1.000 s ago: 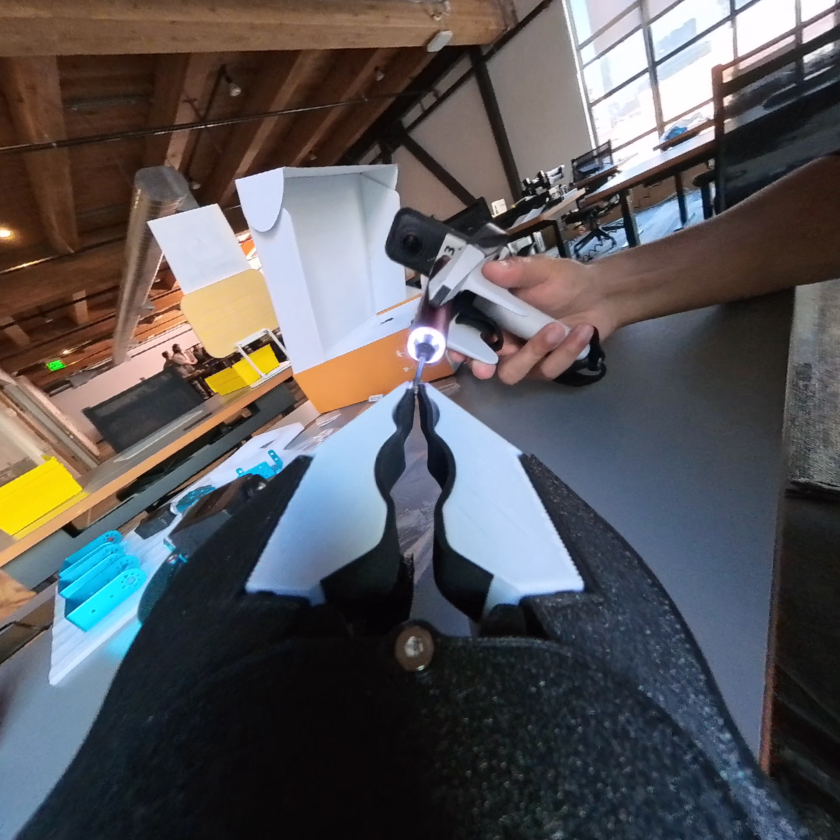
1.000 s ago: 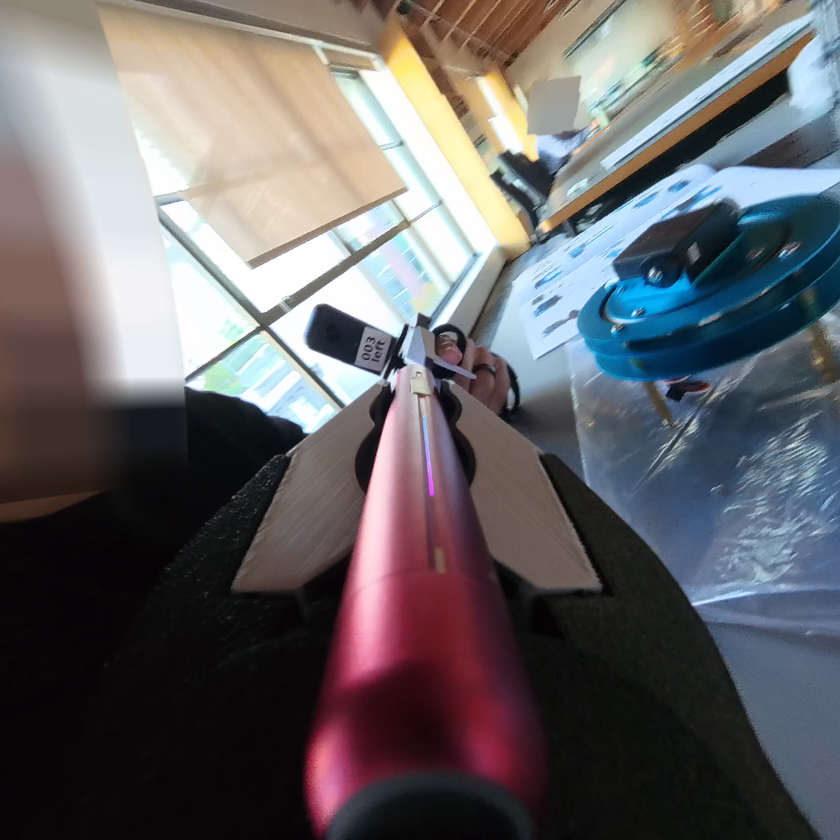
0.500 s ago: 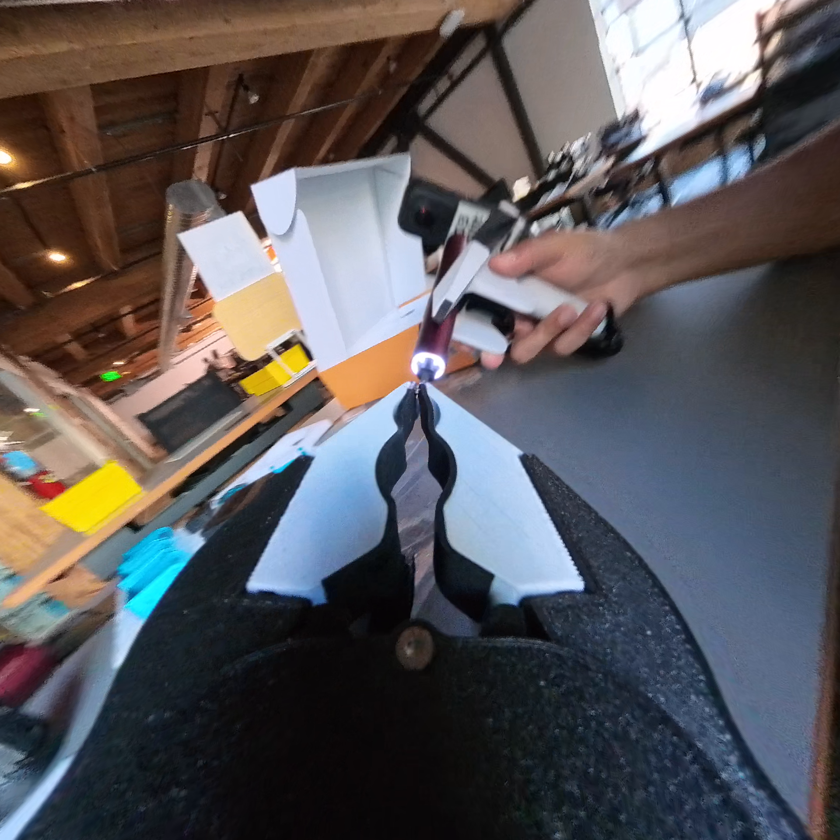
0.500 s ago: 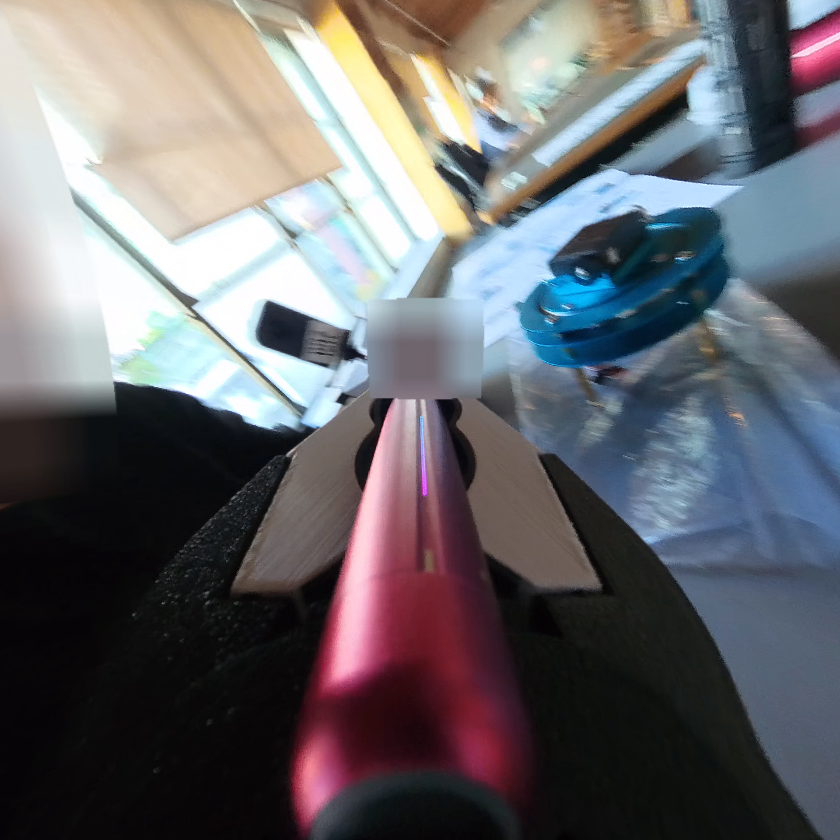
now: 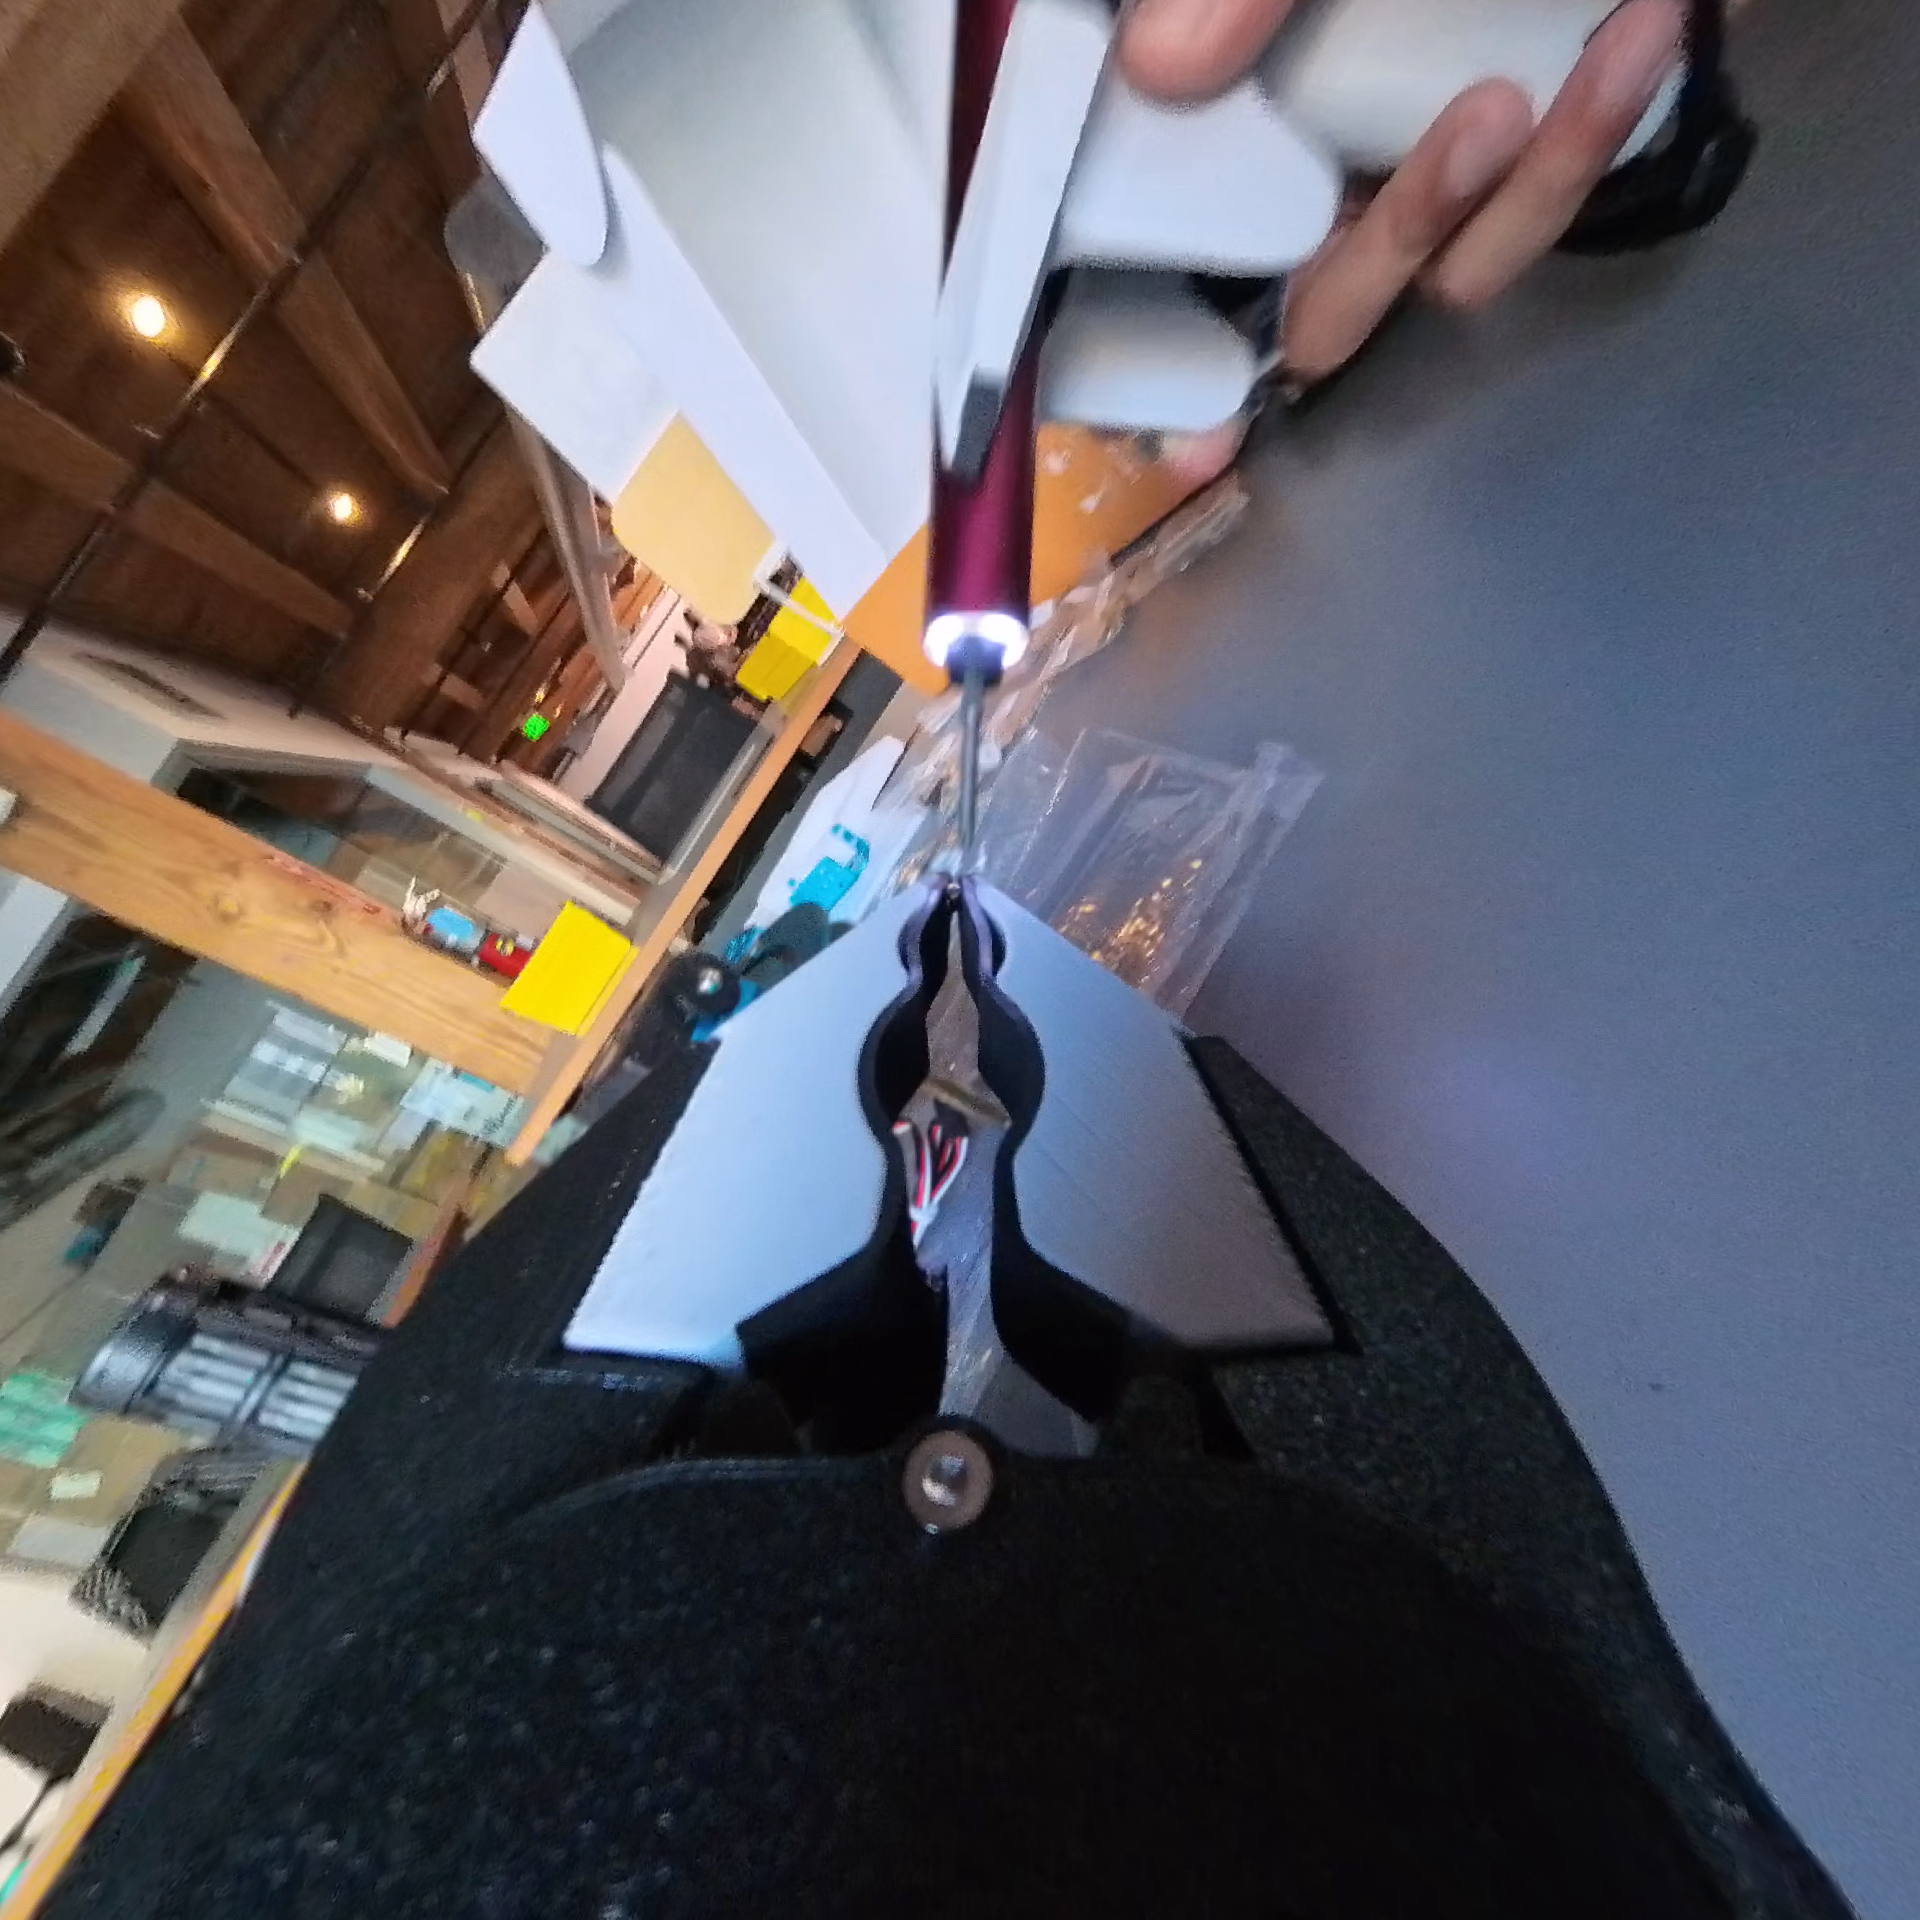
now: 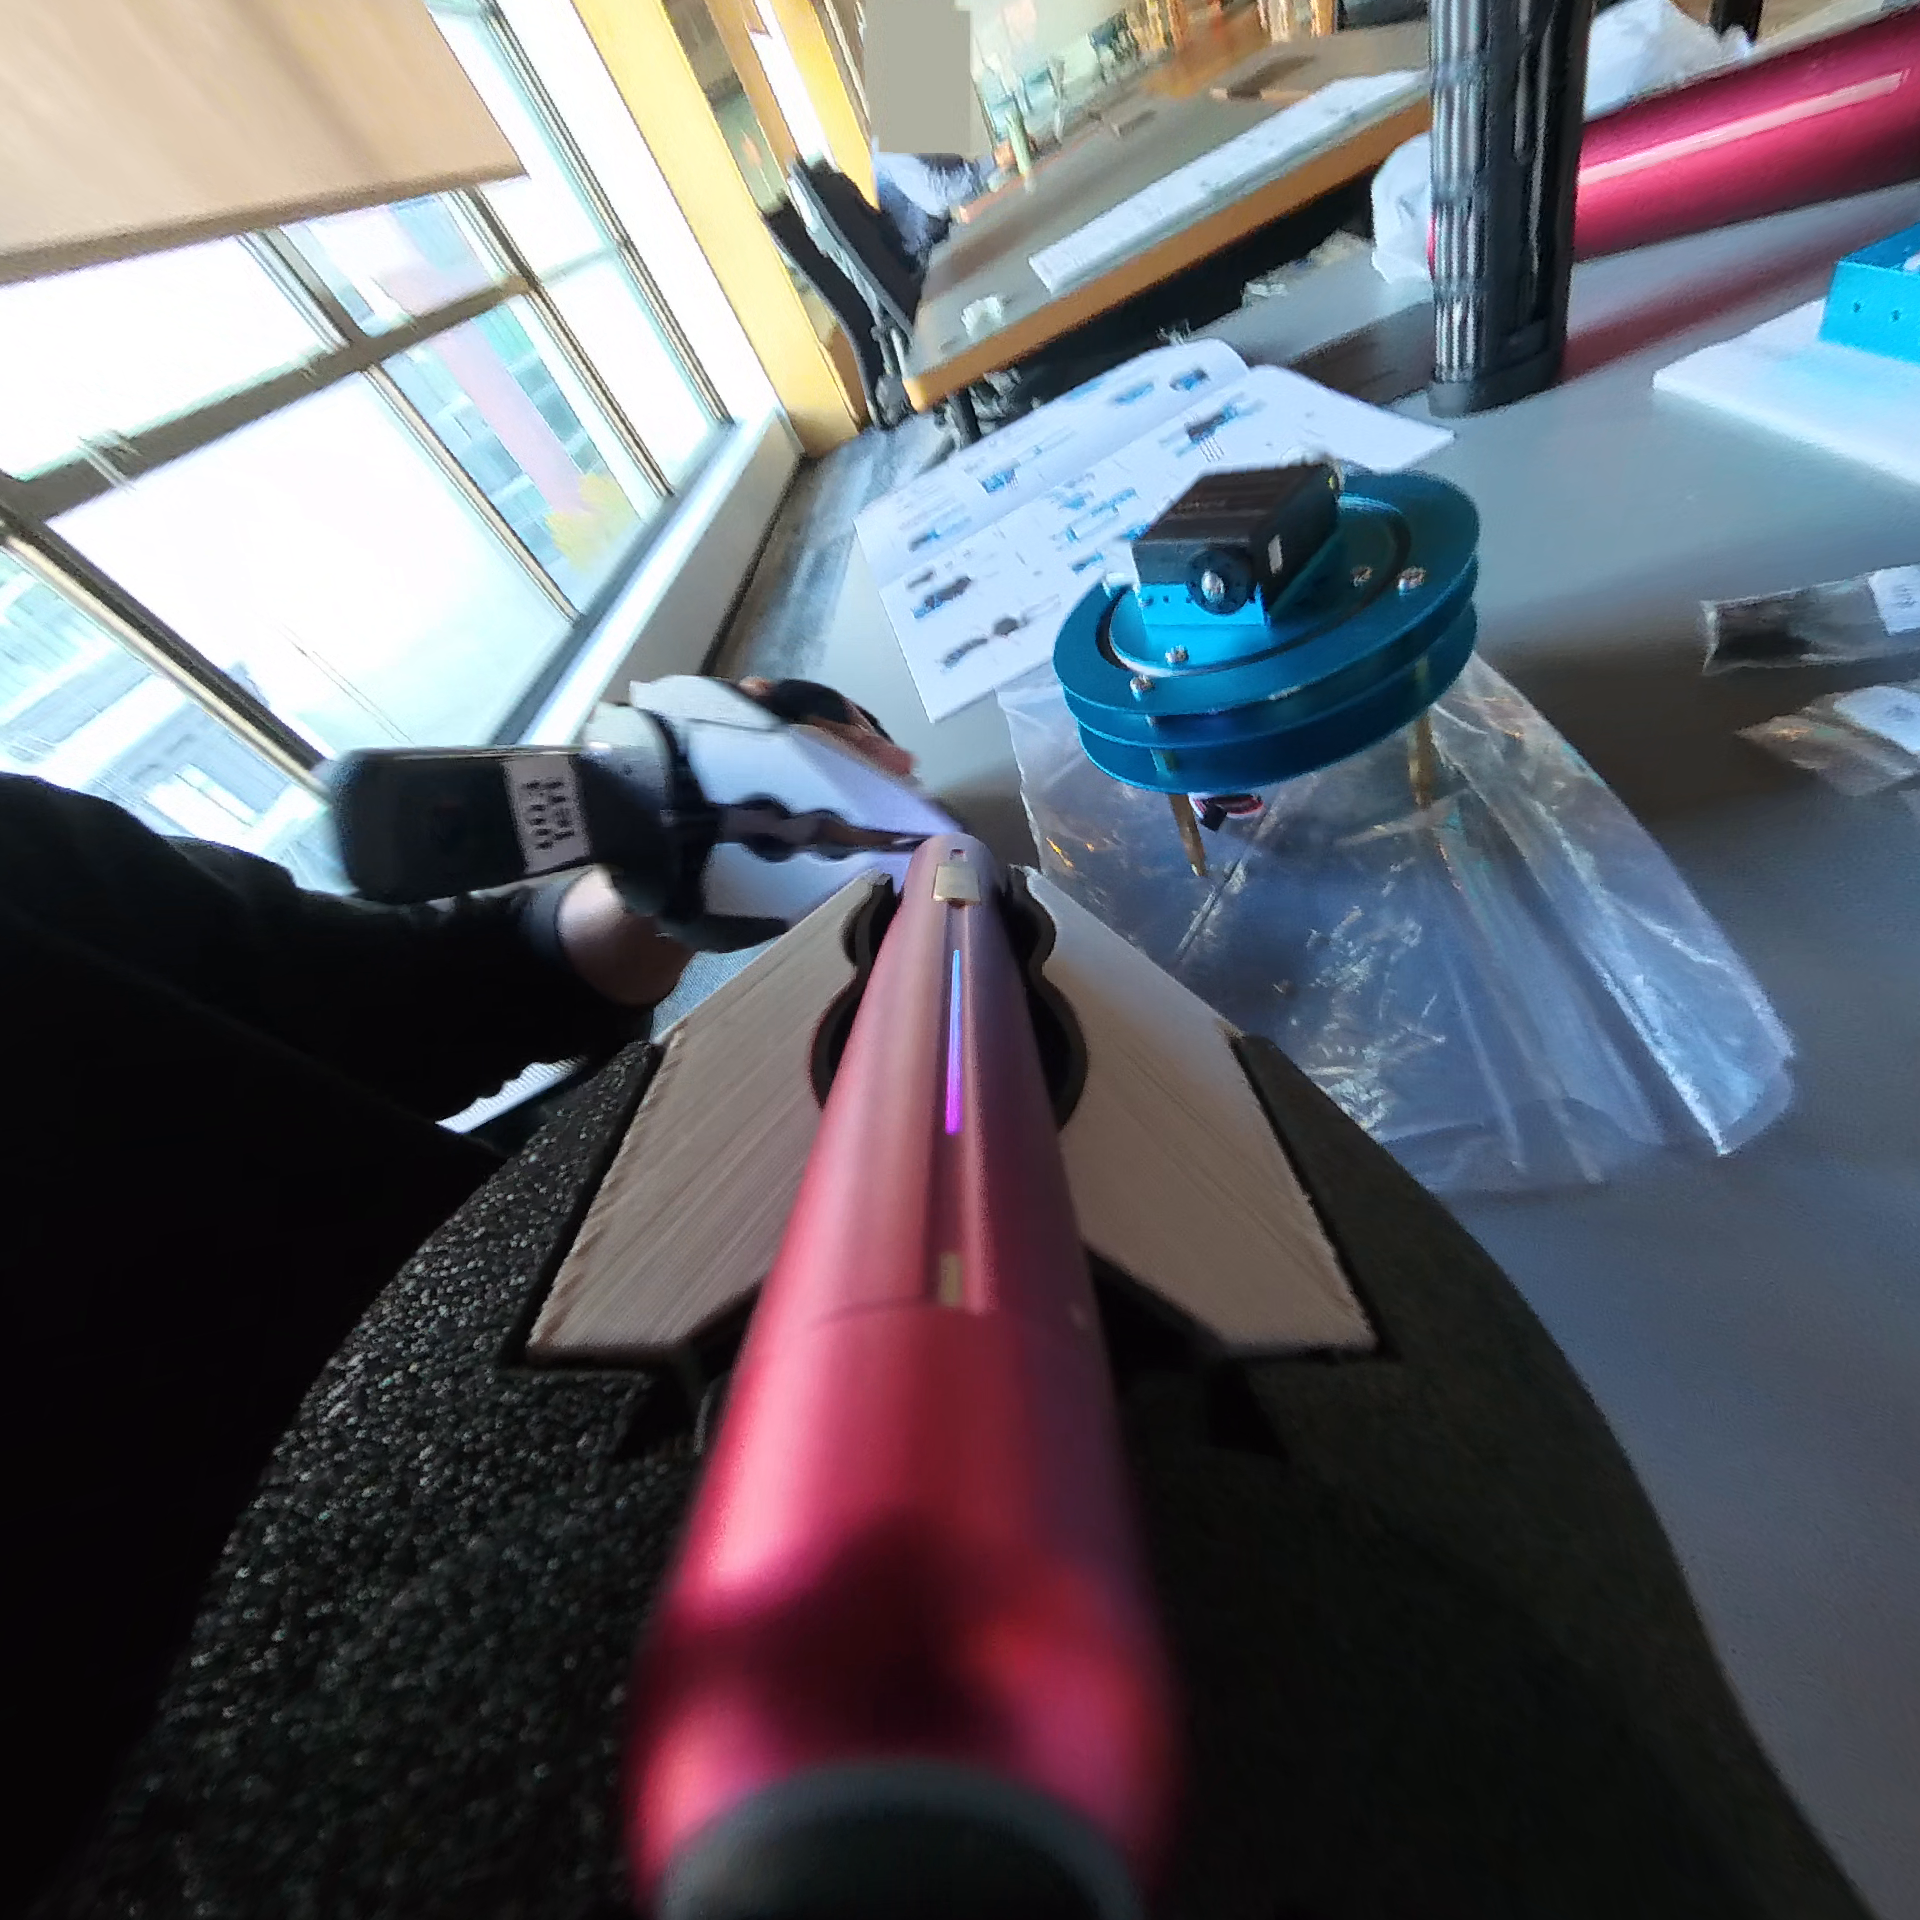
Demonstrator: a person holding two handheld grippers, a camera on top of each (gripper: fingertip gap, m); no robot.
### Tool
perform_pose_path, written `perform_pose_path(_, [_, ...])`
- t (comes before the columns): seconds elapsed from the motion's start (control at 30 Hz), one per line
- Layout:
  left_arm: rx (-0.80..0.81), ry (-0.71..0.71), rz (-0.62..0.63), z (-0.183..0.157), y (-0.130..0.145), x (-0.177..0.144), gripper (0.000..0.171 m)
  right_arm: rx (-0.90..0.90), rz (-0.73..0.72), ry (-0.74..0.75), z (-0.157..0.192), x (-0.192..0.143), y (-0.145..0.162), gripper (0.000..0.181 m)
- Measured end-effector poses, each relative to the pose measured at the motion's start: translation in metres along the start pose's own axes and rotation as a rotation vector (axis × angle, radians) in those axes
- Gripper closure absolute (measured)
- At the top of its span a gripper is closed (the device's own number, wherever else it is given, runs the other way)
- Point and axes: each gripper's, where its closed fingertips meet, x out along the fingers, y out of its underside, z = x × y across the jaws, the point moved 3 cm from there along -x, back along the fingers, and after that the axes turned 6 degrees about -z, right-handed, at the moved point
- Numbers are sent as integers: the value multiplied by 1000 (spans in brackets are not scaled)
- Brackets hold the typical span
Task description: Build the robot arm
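Observation:
My right gripper is shut on a red electric screwdriver that runs forward between its fingers. In the left wrist view the screwdriver comes down from above with its tip light on. Its thin bit meets the tips of my left gripper. The left gripper is shut, pinching what looks like a tiny screw against the bit. The left gripper shows just left of the screwdriver's front end in the right wrist view. A hand holds the right gripper.
A blue round base with a black servo stands on a clear plastic bag holding gold hardware. Behind are an instruction sheet, a black cylinder, a red tube and small bags. An open white-and-orange box stands on the grey table. The grippers' ends are close to 7 cm from one another.
The right gripper and screwdriver have come much closer and stand steeper over my left gripper. Both views have swung towards the table. The bit stays at the left fingertips.

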Motion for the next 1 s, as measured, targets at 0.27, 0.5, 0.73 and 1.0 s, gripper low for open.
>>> perform_pose_path(0.27, [-9, 29, 150, -2, 24, 10, 171, 18, 220, 125, -45, -23, 28, 160])
perform_pose_path(0.5, [-31, 291, 124, -34, 2, 15, 171, 77, 266, 95, -53, -25, 41, 160])
perform_pose_path(0.73, [36, 478, 233, -59, 9, 19, 171, 87, 217, 94, -52, -15, 40, 160])
perform_pose_path(1.0, [62, 376, 274, -53, 23, 38, 171, 43, 234, 103, -46, -8, 46, 160])
